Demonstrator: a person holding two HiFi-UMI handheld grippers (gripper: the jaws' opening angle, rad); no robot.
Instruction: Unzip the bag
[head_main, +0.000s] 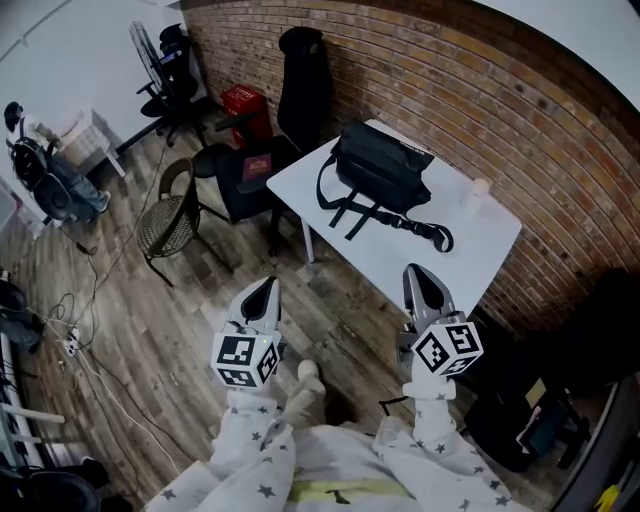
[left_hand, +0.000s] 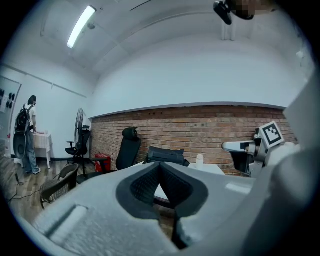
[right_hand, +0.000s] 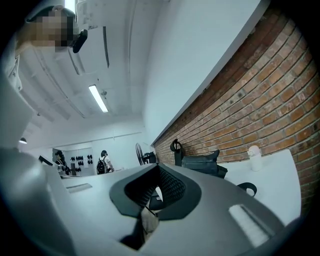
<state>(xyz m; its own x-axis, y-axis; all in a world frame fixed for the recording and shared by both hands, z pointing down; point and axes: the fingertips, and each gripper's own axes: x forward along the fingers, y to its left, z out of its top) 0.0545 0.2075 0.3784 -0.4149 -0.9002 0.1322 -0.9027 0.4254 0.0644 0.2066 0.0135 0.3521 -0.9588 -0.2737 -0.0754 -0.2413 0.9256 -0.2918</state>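
Note:
A black bag (head_main: 378, 170) lies on the white table (head_main: 470, 250) by the brick wall, its straps (head_main: 355, 215) trailing toward the table's near side. It also shows far off as the black bag (left_hand: 165, 155) in the left gripper view and the black bag (right_hand: 202, 163) in the right gripper view. My left gripper (head_main: 262, 295) is shut and empty, held over the floor short of the table. My right gripper (head_main: 420, 283) is shut and empty too, near the table's front edge. Both are well apart from the bag.
A small white bottle (head_main: 478, 190) stands on the table right of the bag. A tall black office chair (head_main: 305, 85), a red crate (head_main: 245, 103) and a mesh chair (head_main: 165, 220) stand left of the table. Cables (head_main: 90, 340) lie on the wooden floor. A person (left_hand: 25, 132) stands far left.

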